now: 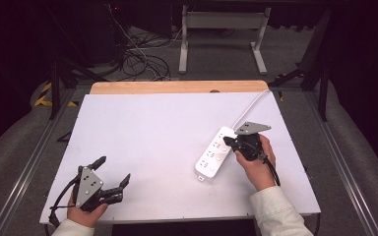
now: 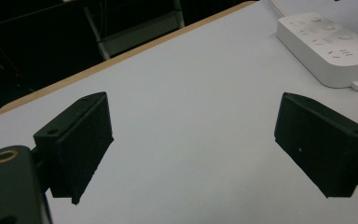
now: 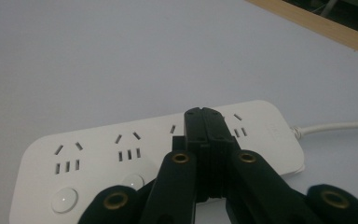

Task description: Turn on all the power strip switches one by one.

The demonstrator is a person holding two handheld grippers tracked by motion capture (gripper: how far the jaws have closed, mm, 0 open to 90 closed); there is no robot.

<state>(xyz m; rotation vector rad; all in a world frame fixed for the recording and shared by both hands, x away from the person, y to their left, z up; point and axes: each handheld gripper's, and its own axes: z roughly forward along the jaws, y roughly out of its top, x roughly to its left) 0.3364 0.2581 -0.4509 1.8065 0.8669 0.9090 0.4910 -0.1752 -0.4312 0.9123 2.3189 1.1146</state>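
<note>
A white power strip (image 1: 215, 153) with several sockets and round buttons lies on the white table, right of centre, its white cord (image 1: 252, 105) running off to the far edge. My right gripper (image 1: 228, 142) is shut, with nothing between its jaws. In the right gripper view its closed tip (image 3: 204, 116) sits over the power strip (image 3: 98, 154), above a socket. My left gripper (image 1: 113, 171) rests near the front left corner, jaws wide open and empty. In the left gripper view the power strip (image 2: 328, 44) lies far off at the upper right, beyond the left gripper (image 2: 193, 140).
A wooden strip (image 1: 177, 87) borders the white table top (image 1: 147, 132) at its far edge. Beyond it stand a white metal frame (image 1: 221, 34) and a tangle of cables (image 1: 138, 54) on the floor. Metal rails run along both table sides.
</note>
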